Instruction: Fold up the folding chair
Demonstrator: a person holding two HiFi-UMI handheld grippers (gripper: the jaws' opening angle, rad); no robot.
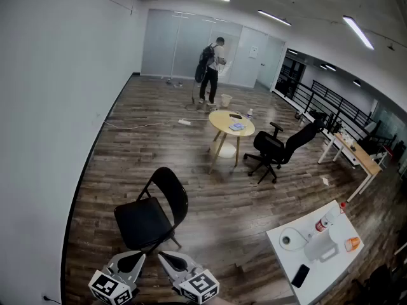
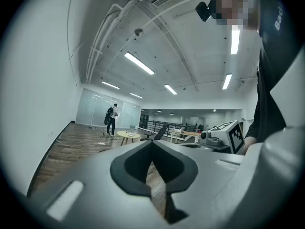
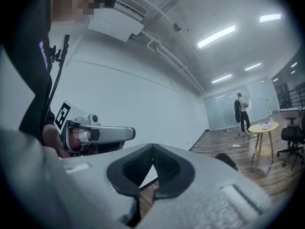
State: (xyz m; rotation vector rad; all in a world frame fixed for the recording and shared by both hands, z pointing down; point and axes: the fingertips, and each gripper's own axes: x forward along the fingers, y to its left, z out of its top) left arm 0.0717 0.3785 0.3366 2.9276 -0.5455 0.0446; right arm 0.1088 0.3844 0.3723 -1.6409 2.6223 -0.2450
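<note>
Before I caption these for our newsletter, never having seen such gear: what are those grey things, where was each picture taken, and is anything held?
No robot: a person holds a grey two-jaw gripper in each hand. The wide picture comes from a camera on their head, showing the left gripper and right gripper at the bottom. The other two come from cameras riding on each gripper, looking along its jaws. Both pairs of jaws are shut and empty. On the wooden floor ahead stands the black folding chair, open and untouched. Beyond are a round pale wooden table and a black wheeled office chair.
</note>
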